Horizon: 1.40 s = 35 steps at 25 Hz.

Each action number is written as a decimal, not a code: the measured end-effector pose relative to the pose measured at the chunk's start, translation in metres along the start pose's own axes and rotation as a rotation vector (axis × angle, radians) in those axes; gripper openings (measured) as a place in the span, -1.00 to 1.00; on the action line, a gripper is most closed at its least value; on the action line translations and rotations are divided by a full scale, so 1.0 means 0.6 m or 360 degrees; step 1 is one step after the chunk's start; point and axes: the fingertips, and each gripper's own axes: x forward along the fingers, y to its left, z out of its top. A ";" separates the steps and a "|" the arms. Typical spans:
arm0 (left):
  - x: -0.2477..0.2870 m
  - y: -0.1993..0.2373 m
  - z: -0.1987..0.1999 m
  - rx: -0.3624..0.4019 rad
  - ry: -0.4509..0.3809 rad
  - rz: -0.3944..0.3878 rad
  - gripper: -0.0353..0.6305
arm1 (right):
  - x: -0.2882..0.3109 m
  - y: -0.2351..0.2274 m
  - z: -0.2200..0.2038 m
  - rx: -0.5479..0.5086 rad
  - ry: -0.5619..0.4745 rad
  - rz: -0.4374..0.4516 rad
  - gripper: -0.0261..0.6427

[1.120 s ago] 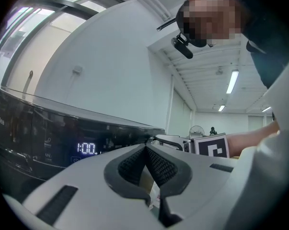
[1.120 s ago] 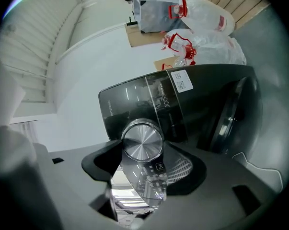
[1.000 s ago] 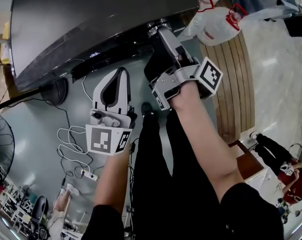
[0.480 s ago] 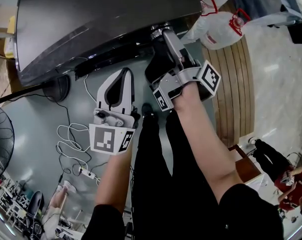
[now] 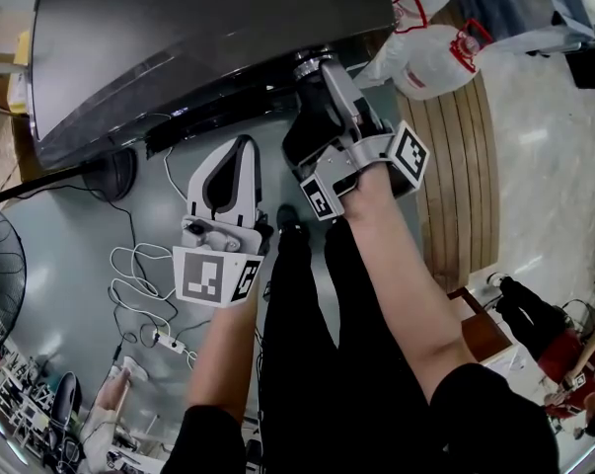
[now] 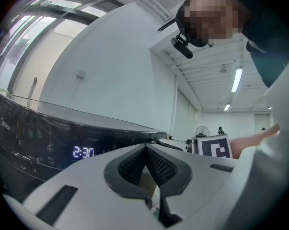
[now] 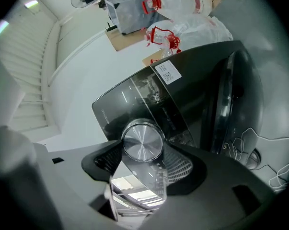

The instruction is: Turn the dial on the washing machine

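Hardly anything has shifted since half a second ago: the right gripper [image 5: 315, 69] sits in the same place at the front edge of the washing machine [image 5: 198, 38], with its marker cube tipped slightly further down.

Two clear plastic bags [image 5: 430, 52] with red handles lie on the floor beyond the machine; what is in them cannot be made out. The machine's dark lid is down, so its drum is hidden.

In the right gripper view, the round brushed-metal dial [image 7: 143, 141] stands out from the dark glossy control panel. It sits squarely between the two ribbed pads [image 7: 178, 166] of the right gripper [image 7: 144, 157], one pad pressed against each side, so the jaws are clamped on the dial.

The left gripper [image 5: 241, 146] hangs beside it, to the left and lower, well clear of the dial, over white cables [image 5: 139, 275] on the floor. In the left gripper view its fingertips [image 6: 156, 164] meet with nothing between them, pointing up at the panel, where a display [image 6: 83, 152] reads 2:30.
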 end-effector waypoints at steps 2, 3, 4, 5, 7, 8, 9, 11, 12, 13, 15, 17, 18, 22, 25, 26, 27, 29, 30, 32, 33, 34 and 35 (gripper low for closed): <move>0.001 -0.002 0.002 0.0001 -0.0004 0.0000 -0.85 | 0.000 0.001 0.001 0.0001 0.0013 0.0003 -0.06; 0.002 -0.003 0.003 0.0001 -0.0004 -0.0002 -0.85 | 0.000 0.002 0.002 -0.0010 0.0012 -0.0003 -0.06; 0.003 -0.005 0.003 0.0001 -0.0003 -0.0004 -0.85 | 0.000 0.003 0.003 -0.0026 0.0007 -0.0014 -0.06; 0.003 -0.006 0.003 0.0001 -0.0001 -0.0006 -0.85 | -0.001 0.004 0.003 -0.0043 0.0002 -0.0027 -0.06; 0.001 -0.009 0.002 0.0003 0.0005 -0.0010 -0.85 | -0.004 0.004 0.000 -0.0065 0.0001 -0.0044 -0.06; 0.000 -0.010 0.002 0.0004 0.0007 -0.0013 -0.85 | -0.006 0.003 -0.002 -0.0072 0.0005 -0.0046 -0.06; 0.000 -0.011 0.002 0.0005 0.0008 -0.0015 -0.85 | -0.008 0.003 -0.004 -0.0079 0.0011 -0.0044 -0.06; -0.001 -0.012 0.002 0.0004 0.0008 -0.0017 -0.85 | -0.014 0.005 -0.009 -0.0096 0.0027 -0.0035 -0.06; -0.002 -0.014 0.001 0.0002 0.0009 -0.0018 -0.85 | -0.018 0.007 -0.012 -0.0114 0.0038 -0.0033 -0.06; -0.003 -0.016 0.000 0.0000 0.0011 -0.0018 -0.85 | -0.023 0.009 -0.016 -0.0146 0.0053 -0.0035 -0.06; -0.005 -0.018 -0.003 -0.0005 0.0019 -0.0017 -0.85 | -0.034 0.013 -0.022 -0.0233 0.0084 -0.0047 -0.06; -0.004 -0.017 -0.006 -0.0007 0.0028 -0.0012 -0.85 | -0.041 0.016 -0.024 -0.0322 0.0117 -0.0056 -0.06; -0.003 -0.015 -0.008 -0.0008 0.0031 -0.0007 -0.85 | -0.044 0.020 -0.025 -0.0380 0.0142 -0.0058 -0.06; -0.010 -0.018 -0.008 -0.0015 0.0031 0.0014 -0.85 | -0.057 0.051 -0.040 -0.0854 0.0311 -0.0046 -0.06; -0.014 -0.021 -0.007 -0.0020 0.0030 0.0028 -0.85 | -0.062 0.084 -0.061 -0.1356 0.0442 -0.0033 -0.06; -0.015 -0.022 -0.007 -0.0024 0.0027 0.0032 -0.85 | -0.066 0.089 -0.066 -0.1505 0.0472 -0.0051 -0.06; -0.016 -0.023 -0.006 -0.0027 0.0024 0.0036 -0.85 | -0.072 0.089 -0.069 -0.1649 0.0499 -0.0080 -0.06; -0.017 -0.025 -0.006 -0.0030 0.0022 0.0044 -0.85 | -0.082 0.086 -0.077 -0.1955 0.0575 -0.0116 -0.06; -0.016 -0.026 -0.006 -0.0033 0.0022 0.0049 -0.85 | -0.085 0.086 -0.082 -0.2114 0.0617 -0.0115 -0.06; -0.014 -0.025 -0.007 -0.0041 0.0025 0.0071 -0.85 | -0.090 0.085 -0.089 -0.2434 0.0677 -0.0098 -0.14; -0.012 -0.024 -0.008 -0.0047 0.0028 0.0088 -0.85 | -0.092 0.086 -0.091 -0.2585 0.0692 -0.0089 -0.21; -0.011 -0.023 -0.009 -0.0054 0.0030 0.0105 -0.85 | -0.094 0.088 -0.093 -0.2722 0.0695 -0.0078 -0.29; -0.009 -0.022 -0.010 -0.0060 0.0029 0.0120 -0.85 | -0.096 0.090 -0.094 -0.2842 0.0691 -0.0067 -0.36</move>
